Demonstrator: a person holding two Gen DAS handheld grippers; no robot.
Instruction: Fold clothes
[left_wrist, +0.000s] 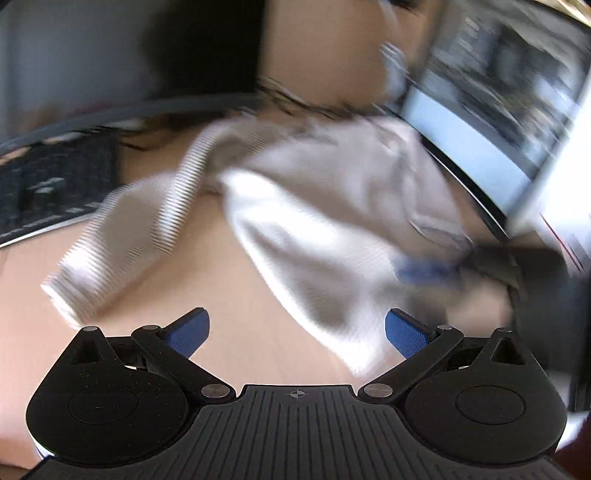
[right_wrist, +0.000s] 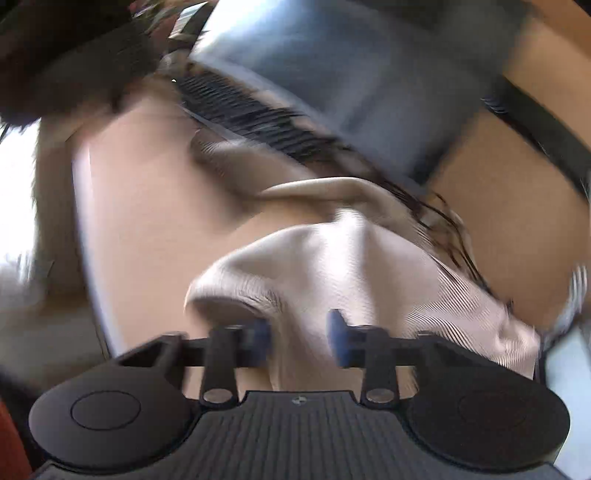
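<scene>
The garment (left_wrist: 314, 221) is seen crumpled on the desk (left_wrist: 221, 295), toward 12 o'clock of the left gripper (left_wrist: 297, 332) — fingers spread, empty. The right gripper (right_wrist: 299, 338) is clenched on cloth. No fold is made yet — nearly everything remains.

Two close wrist views, shared garment (left_wrist: 314, 221)

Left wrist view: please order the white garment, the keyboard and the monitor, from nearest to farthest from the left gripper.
1. White garment, just ahead of the open left gripper, centre.
2. Keyboard, far left.
3. Monitor, upper right. Keyboard and monitor are too close to call.
</scene>
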